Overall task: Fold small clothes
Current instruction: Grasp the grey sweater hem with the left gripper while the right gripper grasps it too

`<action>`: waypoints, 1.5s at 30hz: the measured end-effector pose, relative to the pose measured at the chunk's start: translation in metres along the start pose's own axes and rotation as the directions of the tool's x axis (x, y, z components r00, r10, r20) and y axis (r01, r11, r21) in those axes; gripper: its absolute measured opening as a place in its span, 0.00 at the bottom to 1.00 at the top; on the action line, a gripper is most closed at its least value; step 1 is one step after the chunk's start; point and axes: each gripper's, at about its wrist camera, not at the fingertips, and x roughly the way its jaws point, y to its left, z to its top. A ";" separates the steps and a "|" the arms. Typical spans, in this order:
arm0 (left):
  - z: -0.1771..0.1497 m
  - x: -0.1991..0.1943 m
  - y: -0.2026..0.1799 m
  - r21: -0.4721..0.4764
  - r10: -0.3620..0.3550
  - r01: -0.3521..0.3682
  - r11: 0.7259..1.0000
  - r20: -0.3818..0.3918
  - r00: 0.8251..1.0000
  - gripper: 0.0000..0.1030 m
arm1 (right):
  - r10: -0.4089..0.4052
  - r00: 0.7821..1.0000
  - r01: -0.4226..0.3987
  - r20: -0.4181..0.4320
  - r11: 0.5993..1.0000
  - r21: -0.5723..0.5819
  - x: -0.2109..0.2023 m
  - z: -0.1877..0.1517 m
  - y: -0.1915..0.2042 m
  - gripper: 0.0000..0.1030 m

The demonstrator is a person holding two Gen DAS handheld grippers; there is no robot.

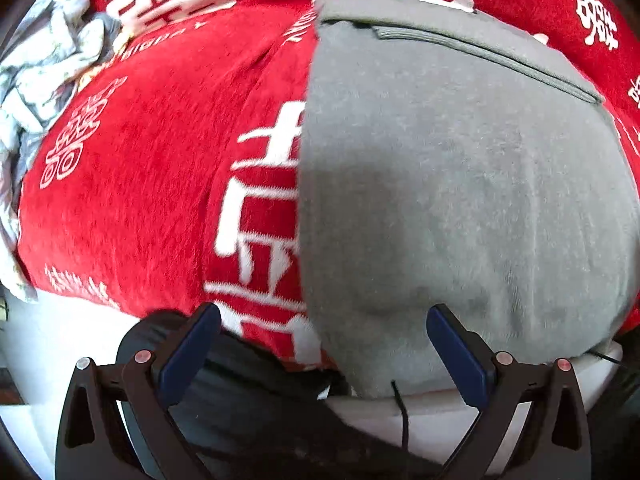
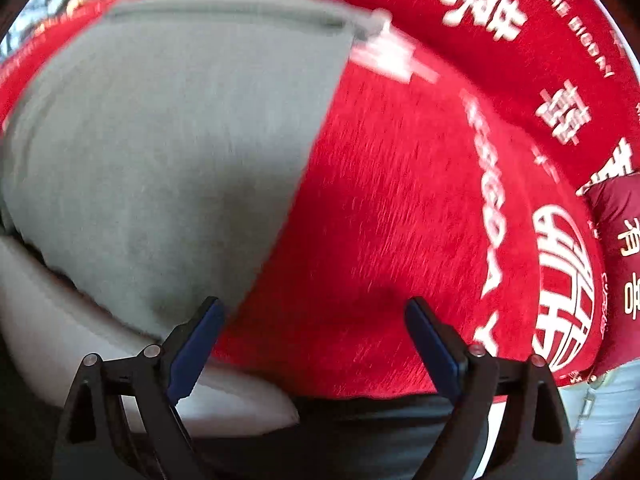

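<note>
So there's a grey garment [image 1: 460, 184] lying flat on a red blanket [image 1: 140, 160] with big white characters and lettering printed on it. It looks like it's been folded over already, with a straight edge running down its left side in the left wrist view and a ribbed hem or waistband across the far end. A little white tag pokes out at the far edge. Its near end hangs just over the near edge of the blanket, where something pale and padded shows underneath; can't tell what that is.

The left tool [image 1: 322, 320] is spread wide, nothing between its blue pads. It hovers over the near left corner of the garment, one pad above the grey cloth and the other above the blanket and something dark below it.

The right tool [image 2: 314, 314] is spread wide too and empty. In its view the garment [image 2: 172, 140] sits to the left, and the tool is mostly over bare red blanket [image 2: 400, 200] just beside the garment's right edge, with its left pad right at the corner of the grey cloth. That view is pretty blurry.

Off to the far left there's a crumpled pile of pale printed fabric [image 1: 44, 64]. On the right edge sits a dark red cushion [image 2: 616, 248] with gold characters.
</note>
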 end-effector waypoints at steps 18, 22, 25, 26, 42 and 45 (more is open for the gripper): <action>-0.020 0.025 0.020 -0.096 -0.295 0.279 0.955 -0.248 0.923 1.00 | 0.254 0.963 -0.242 -0.088 0.962 0.127 0.024 -0.008 -0.024 0.90; -0.020 0.032 -0.006 -0.112 -0.302 0.281 0.953 -0.281 0.911 1.00 | 0.335 0.941 -0.325 -0.054 0.935 0.141 0.019 -0.006 -0.029 0.88; -0.018 0.050 -0.009 -0.163 -0.285 0.242 0.956 -0.341 0.896 1.00 | 0.364 0.930 -0.353 -0.054 0.924 0.144 0.019 -0.008 -0.029 0.81; -0.016 0.055 -0.010 -0.171 -0.267 0.219 0.961 -0.353 0.897 1.00 | 0.367 0.929 -0.357 -0.056 0.924 0.139 0.019 -0.007 -0.029 0.80; -0.019 0.049 -0.009 -0.143 -0.302 0.272 0.952 -0.274 0.913 0.51 | 0.635 0.769 -0.590 -0.074 0.750 0.298 0.050 -0.012 -0.022 0.46; -0.021 0.047 0.010 -0.159 -0.334 0.300 0.940 -0.270 0.903 0.43 | 0.652 0.753 -0.601 -0.085 0.735 0.315 0.054 -0.015 -0.024 0.46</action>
